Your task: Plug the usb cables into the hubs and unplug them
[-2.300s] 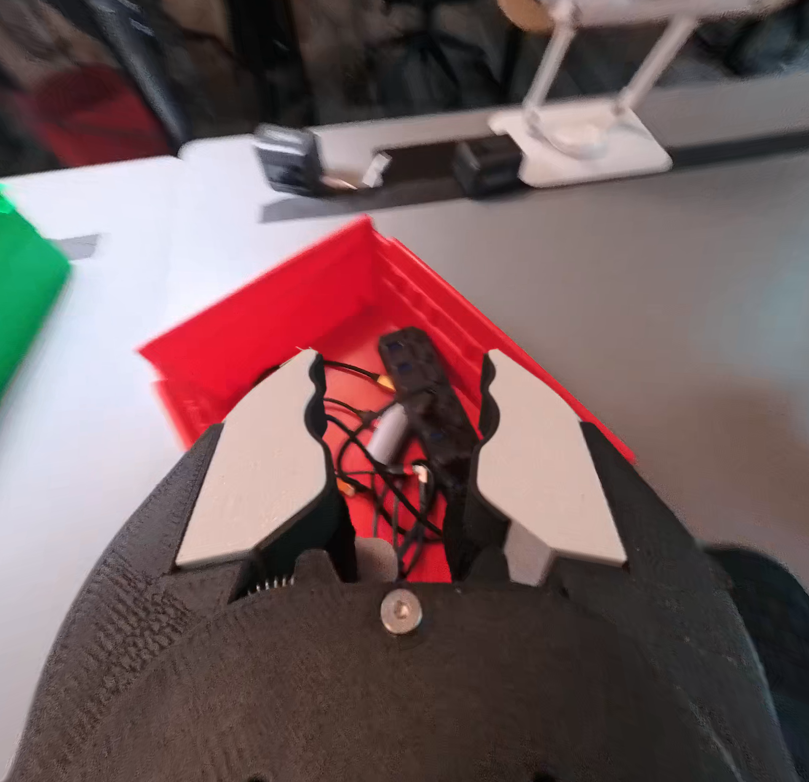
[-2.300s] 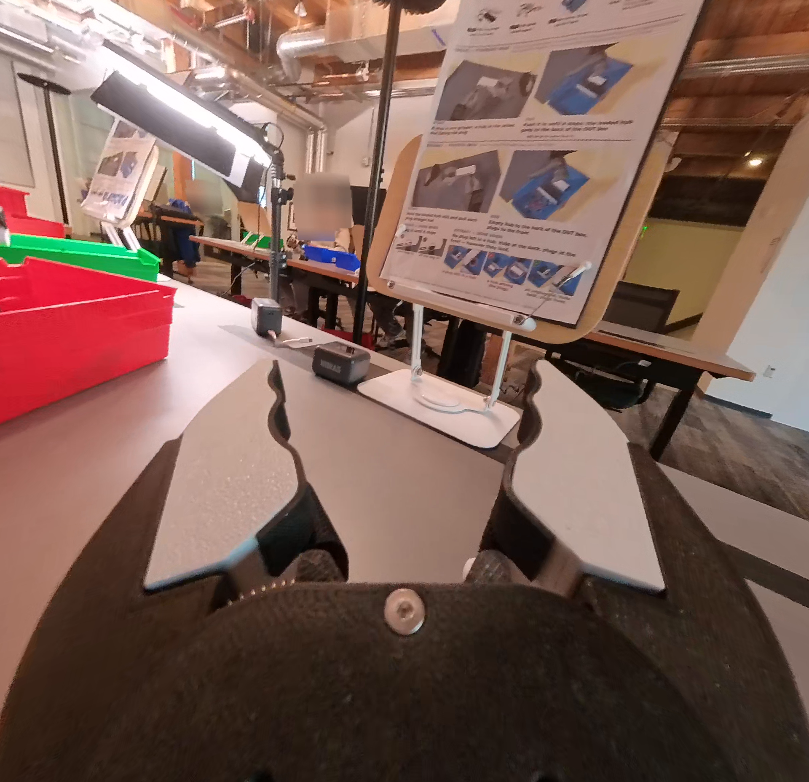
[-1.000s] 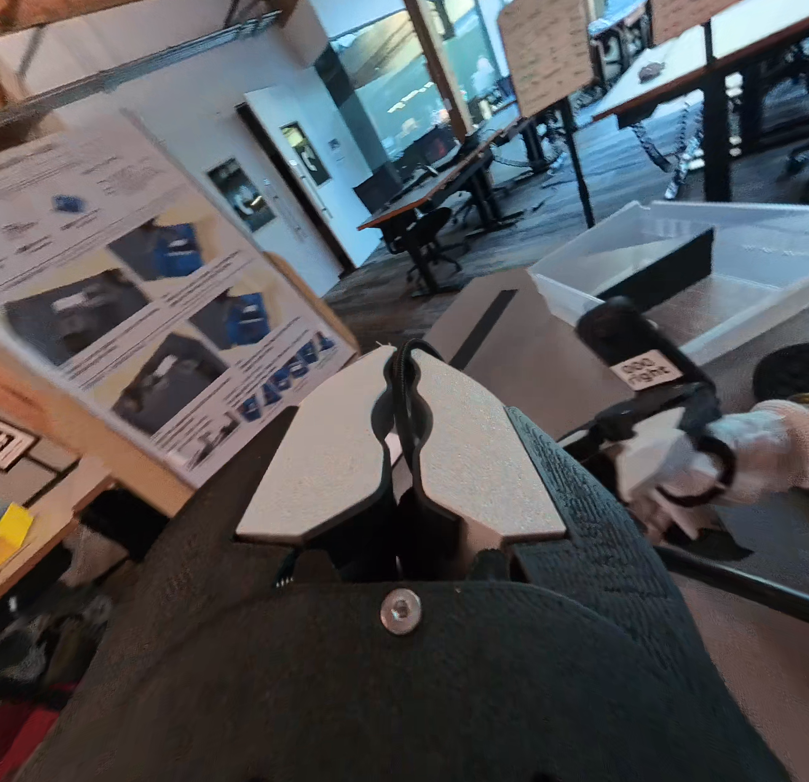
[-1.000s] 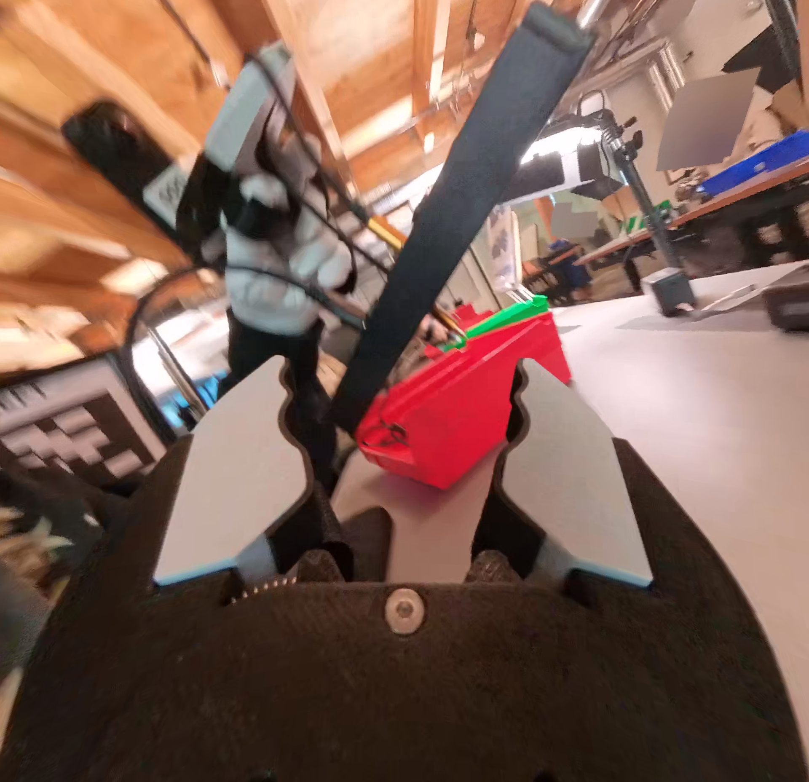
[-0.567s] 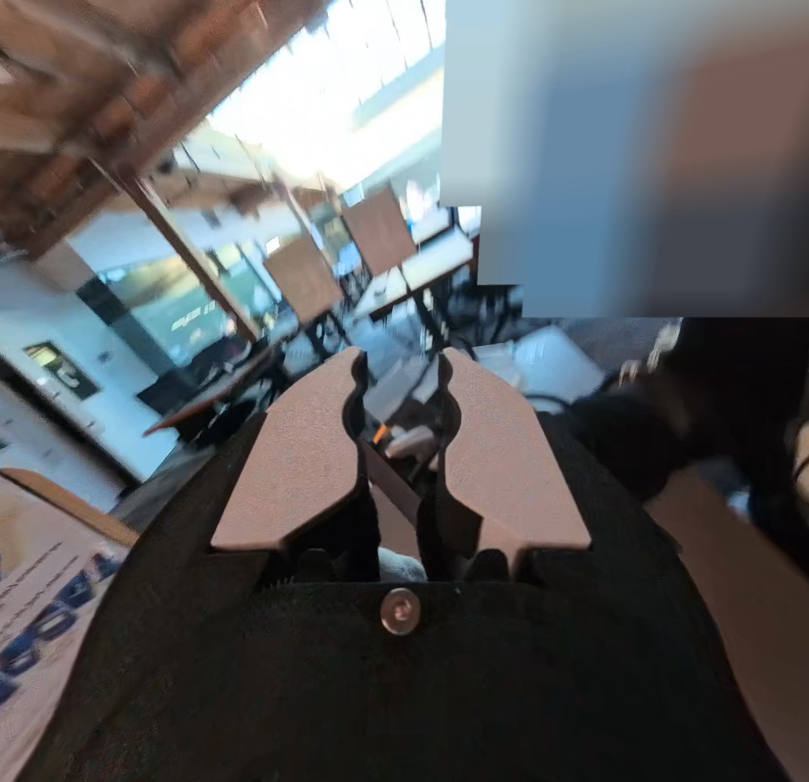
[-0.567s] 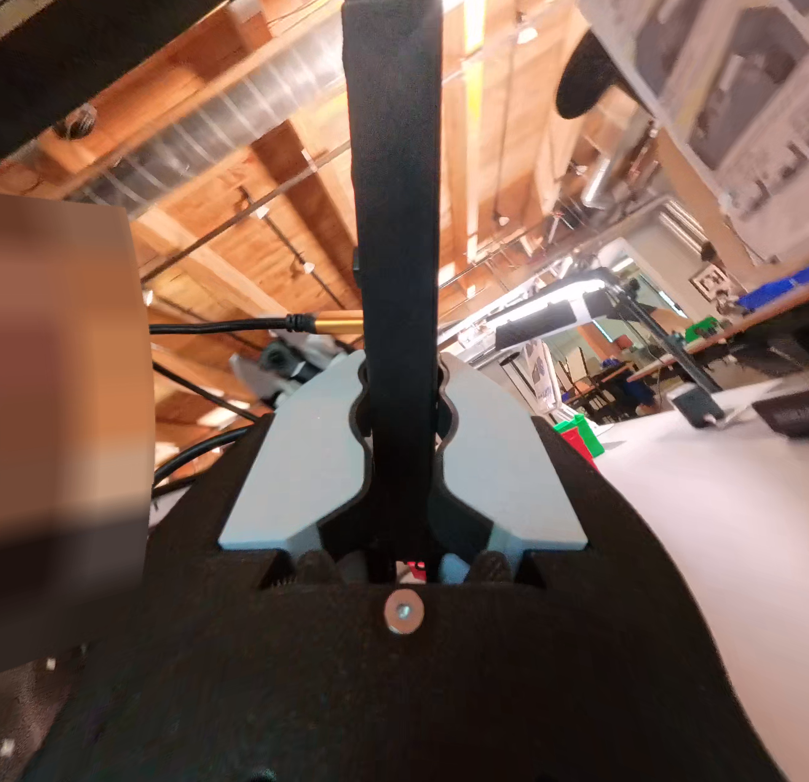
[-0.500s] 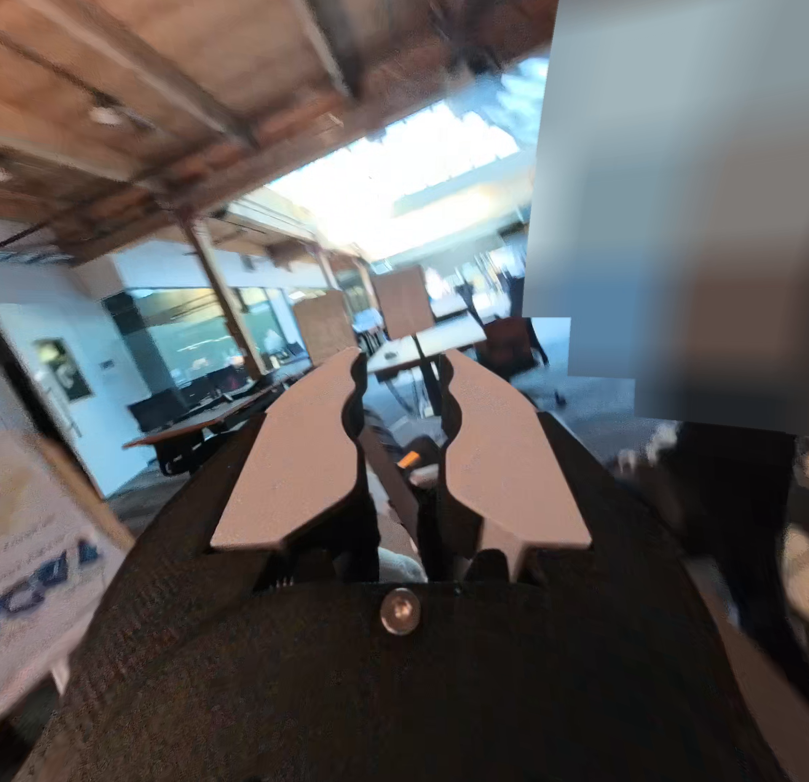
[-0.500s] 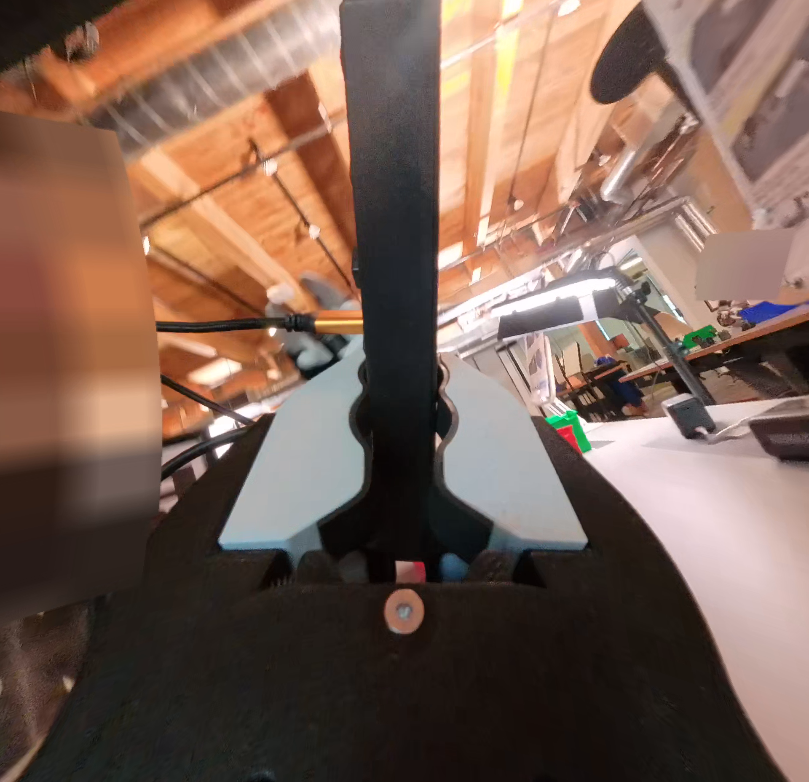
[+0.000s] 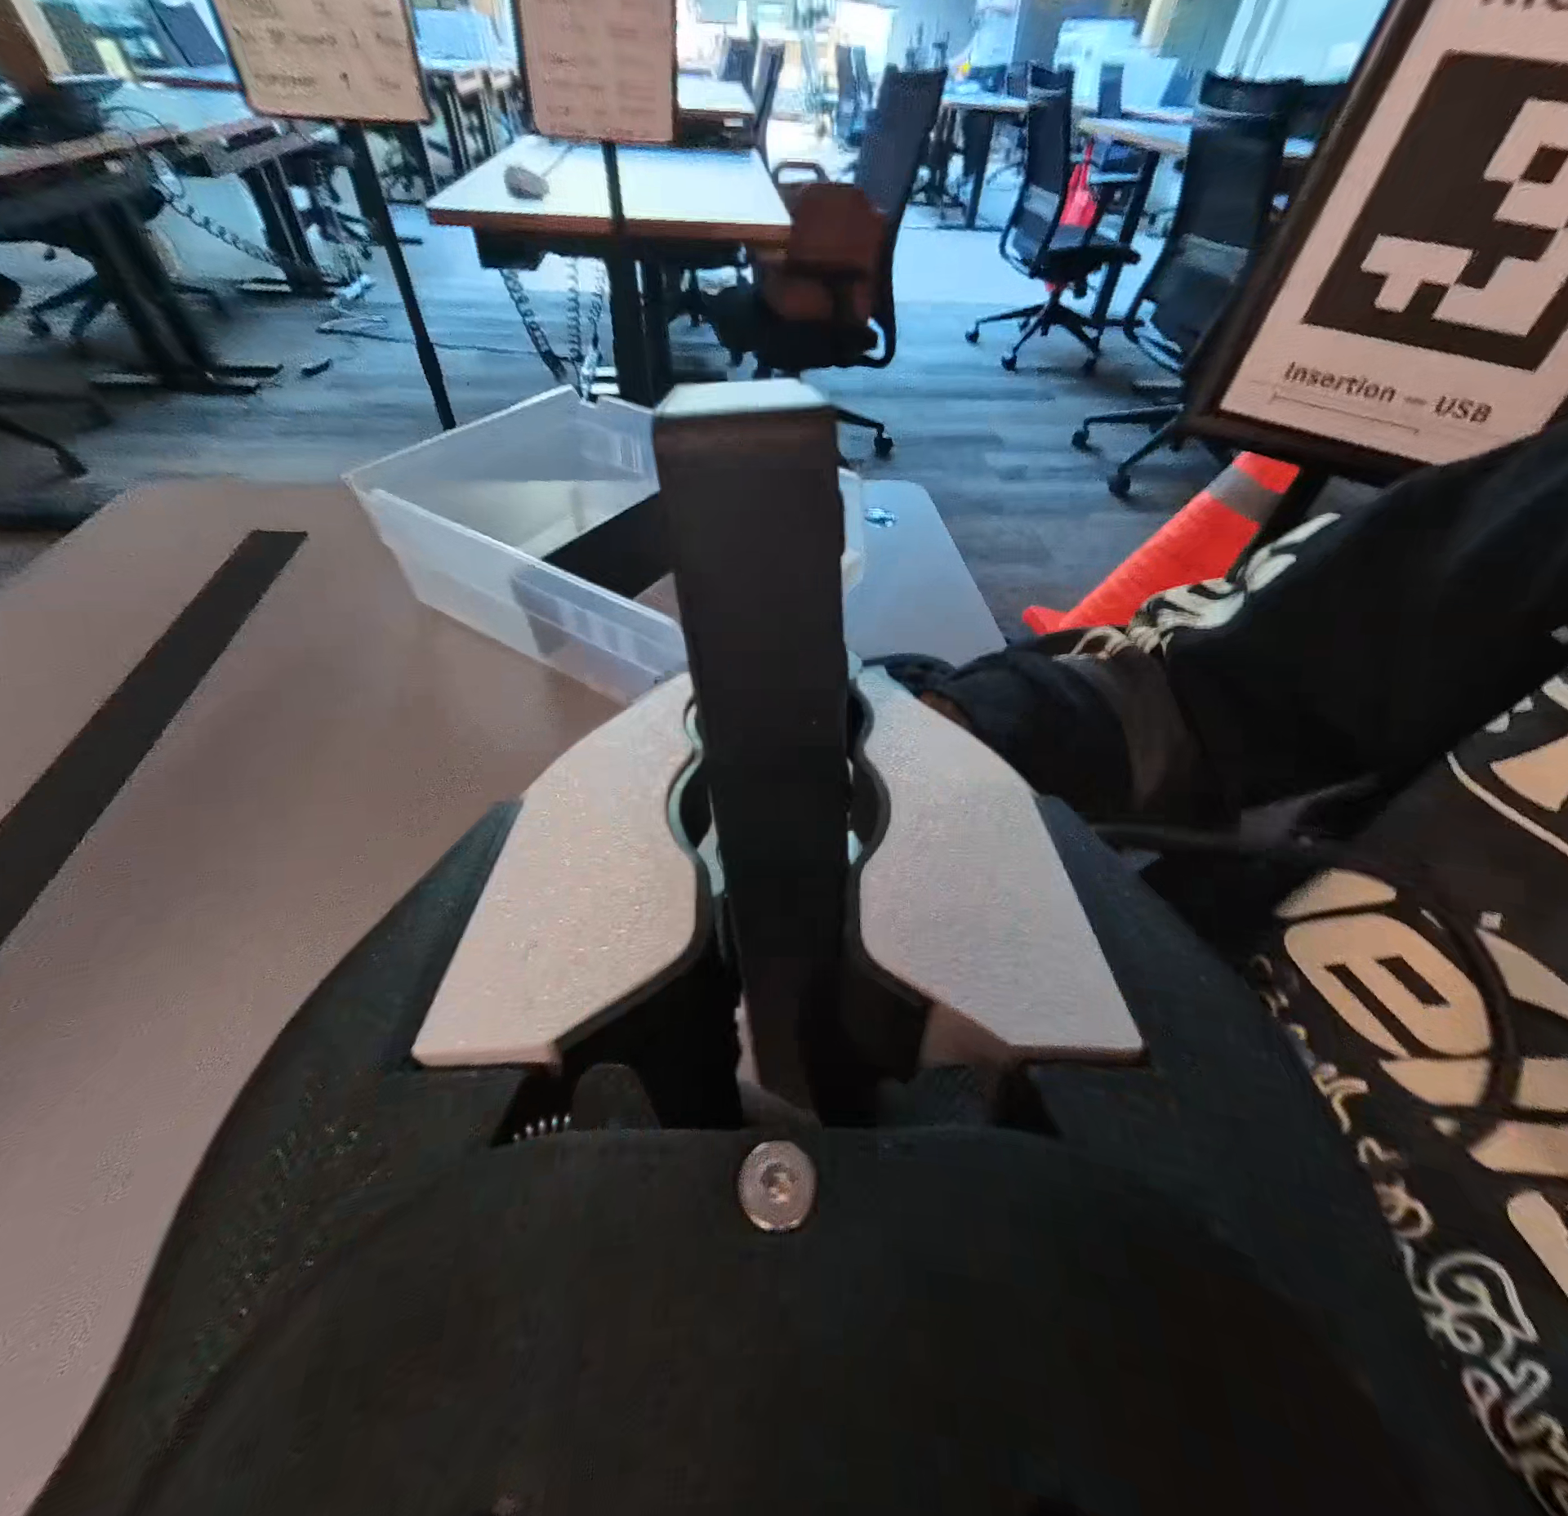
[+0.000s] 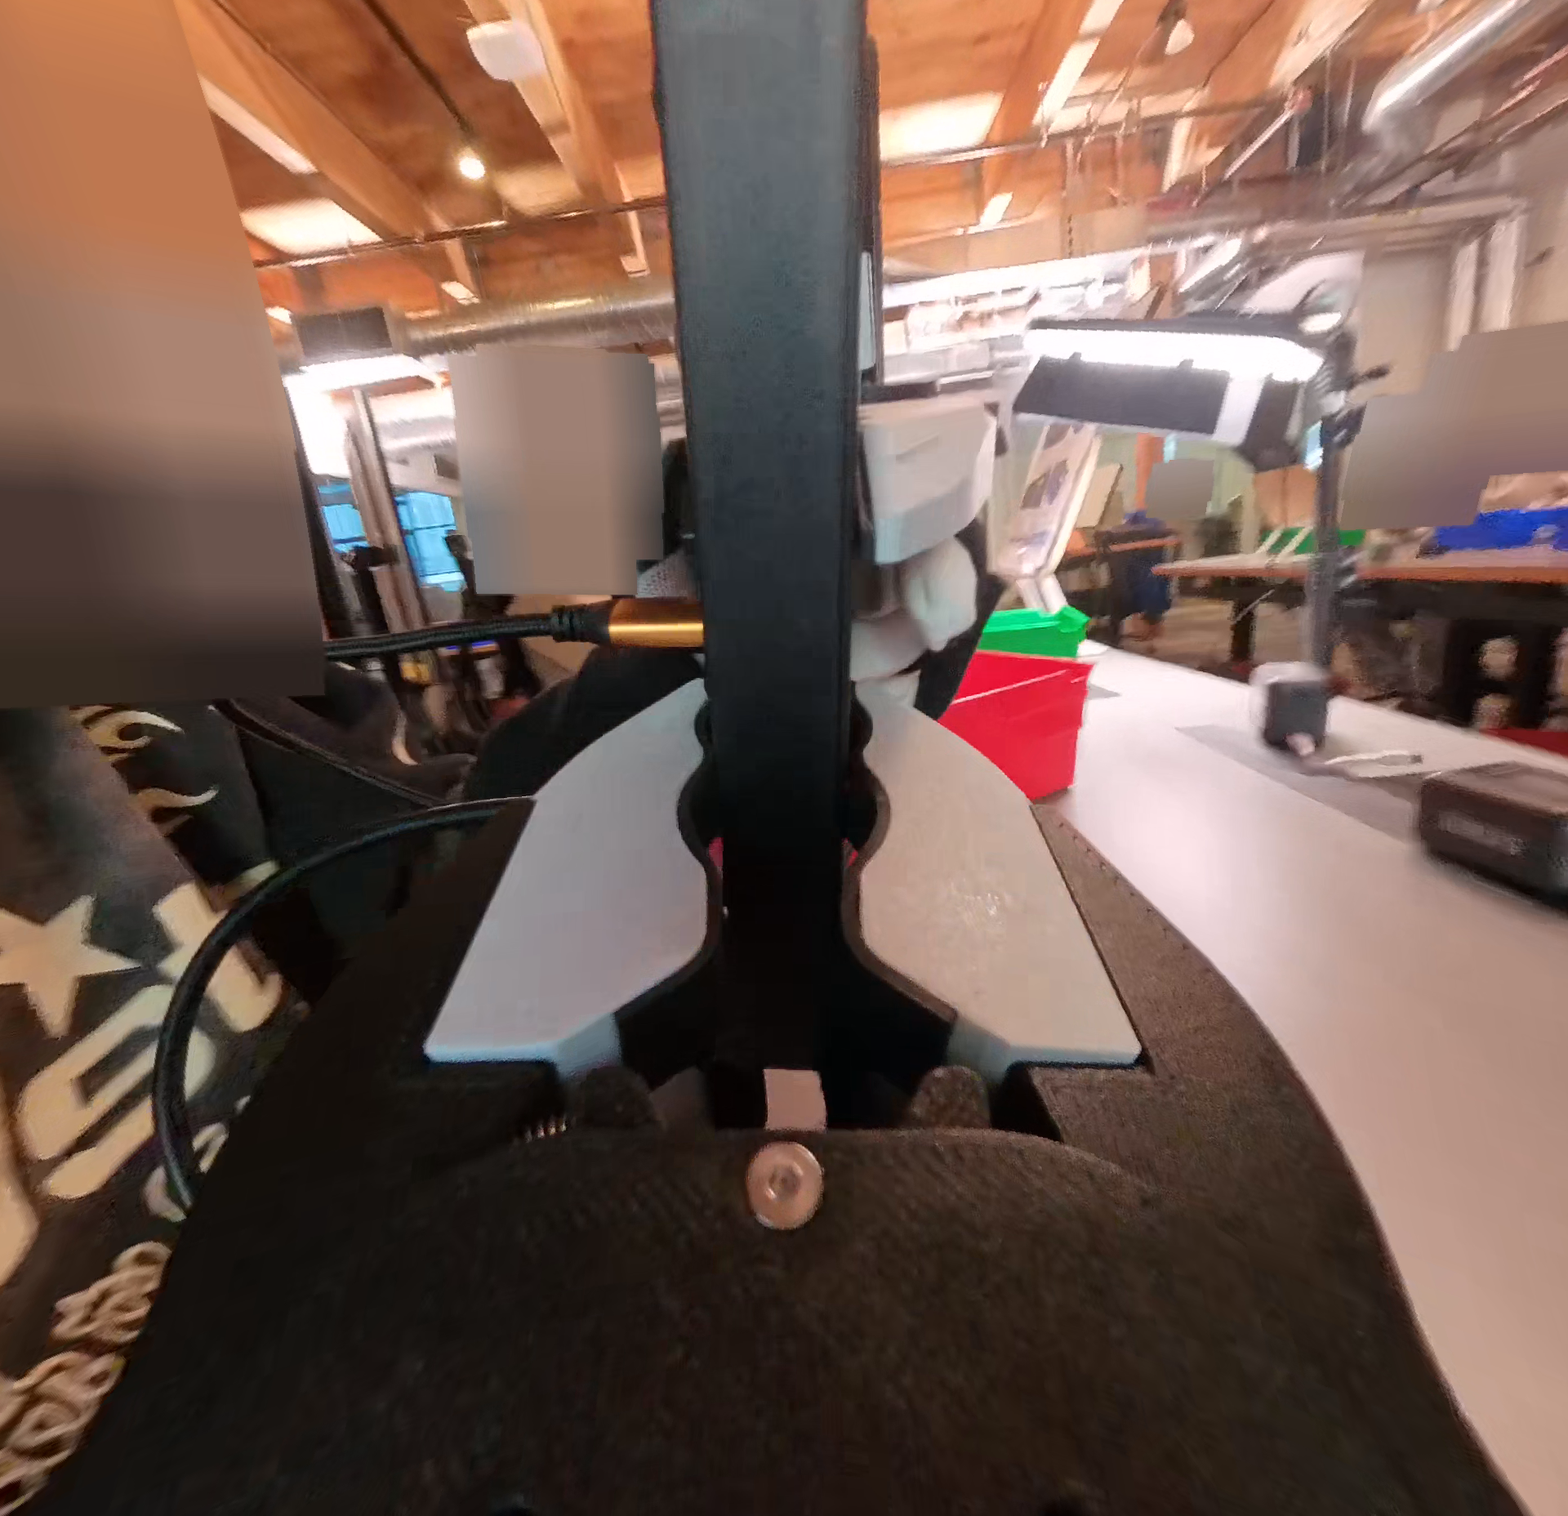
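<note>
You're in an open-plan office-lab: black swivel office chairs (image 9: 1052, 228), long wooden-topped desks (image 9: 611, 194), exposed timber ceiling beams (image 10: 543, 92).

A black hub (image 9: 764, 711) fills the left gripper (image 9: 774, 762), with a clear bin (image 9: 509, 525) blocking the table (image 9: 254, 796) ahead.

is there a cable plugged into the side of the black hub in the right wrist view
Yes, a black cable with a gold-coloured plug runs in from the left and meets the side of the black hub clamped in the right hand-held gripper.
</note>
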Available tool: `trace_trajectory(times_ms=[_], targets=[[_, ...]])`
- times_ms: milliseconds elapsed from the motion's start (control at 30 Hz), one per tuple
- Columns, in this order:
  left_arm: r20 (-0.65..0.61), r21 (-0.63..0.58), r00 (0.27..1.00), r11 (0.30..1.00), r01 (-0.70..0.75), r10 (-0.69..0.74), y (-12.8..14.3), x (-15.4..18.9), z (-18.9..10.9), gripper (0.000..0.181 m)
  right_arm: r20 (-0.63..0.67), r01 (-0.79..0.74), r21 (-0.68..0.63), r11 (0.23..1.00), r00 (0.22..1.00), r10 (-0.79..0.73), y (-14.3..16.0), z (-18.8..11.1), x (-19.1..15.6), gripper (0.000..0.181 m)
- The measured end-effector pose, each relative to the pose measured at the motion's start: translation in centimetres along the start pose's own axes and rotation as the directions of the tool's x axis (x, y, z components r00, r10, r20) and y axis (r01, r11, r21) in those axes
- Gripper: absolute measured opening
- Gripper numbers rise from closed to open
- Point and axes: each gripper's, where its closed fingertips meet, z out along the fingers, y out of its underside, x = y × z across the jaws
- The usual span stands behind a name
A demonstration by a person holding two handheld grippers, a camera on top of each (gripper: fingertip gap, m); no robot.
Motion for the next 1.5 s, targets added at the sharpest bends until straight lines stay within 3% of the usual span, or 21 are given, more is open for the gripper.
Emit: trace_trajectory(times_ms=[67,133,167,233,300,367,467,600,733,833,900,1133,1200,1300,1400,1500], targets=[[0.061,0.02,0.998,1.0,-0.011,0.01,-0.4,-0.9,-0.3,0.027,-0.093,0.066,0.048,0.997,0.994,-0.061,-1.0,-0.3,1.0,0.028],[0.214,0.079,0.976,0.996,-0.05,0.032,-1.5,-2.8,-1.4,0.027,-0.276,0.167,0.093,0.982,0.952,-0.136,-2.2,-1.1,2.9,0.036],[0.294,0.111,0.955,0.992,-0.066,0.03,-2.0,-3.7,-2.2,0.027,-0.395,0.256,0.093,0.962,0.897,-0.201,-2.9,-2.0,3.9,0.04],[0.455,0.128,0.889,0.986,-0.108,0.039,-2.5,-5.7,-3.9,0.027,-0.623,0.456,-0.049,0.888,0.681,-0.384,-4.0,-4.2,5.7,0.041],[0.562,0.141,0.826,0.978,-0.151,0.046,-2.7,-7.0,-5.0,0.027,-0.623,0.615,-0.25,0.747,0.488,-0.611,-4.4,-4.1,5.0,0.042],[0.592,0.165,0.805,0.974,-0.158,0.03,-2.7,-7.4,-5.0,0.027,-0.551,0.693,-0.312,0.65,0.425,-0.718,-3.9,-2.3,3.2,0.04],[0.606,0.173,0.795,0.971,-0.166,0.028,-2.3,-7.5,-4.1,0.027,-0.501,0.662,-0.335,0.671,0.478,-0.721,-2.2,-0.7,2.4,0.035],[0.615,0.204,0.788,0.961,-0.185,0.021,-2.2,-7.3,-3.2,0.027,-0.592,0.559,-0.221,0.799,0.574,-0.566,-3.2,-1.9,3.1,0.037],[0.621,0.187,0.783,0.961,-0.202,0.044,-1.9,-7.2,-2.5,0.027,-0.556,0.472,-0.158,0.867,0.683,-0.473,-2.8,-1.8,3.0,0.025],[0.635,0.174,0.77,0.959,-0.223,0.064,-1.7,-7.3,-2.5,0.027,-0.537,0.392,-0.052,0.919,0.765,-0.356,-3.4,-2.0,2.7,0.027],[0.646,0.165,0.761,0.961,-0.222,0.065,-1.4,-7.6,-2.5,0.027,-0.523,0.303,-0.049,0.952,0.804,-0.283,-3.0,-1.9,3.0,0.024],[0.634,0.143,0.771,0.971,-0.194,0.06,-0.6,-8.1,-2.2,0.027,-0.584,0.353,-0.182,0.918,0.712,-0.39,-2.6,-2.2,3.6,0.014],[0.662,0.149,0.747,0.969,-0.197,0.05,-0.7,-8.4,-2.7,0.027,-0.589,0.425,-0.254,0.869,0.645,-0.487,-2.9,-2.2,3.3,0.014],[0.797,0.109,0.6,0.96,-0.257,0.07,-0.8,-10.6,-6.9,0.027,-0.547,0.6,-0.327,0.73,0.51,-0.664,-4.3,-1.5,0.8,0.014],[0.773,0.262,0.632,0.938,-0.226,-0.064,-1.5,-11.3,-10.6,0.027,-0.503,0.647,-0.314,0.695,0.508,-0.7,-4.6,-0.5,-0.6,0.014],[0.797,0.27,0.6,0.927,-0.259,-0.065,-2.4,-11.3,-13.3,0.027,-0.486,0.63,-0.345,0.696,0.514,-0.707,-4.3,-1.1,0.4,0.014]])
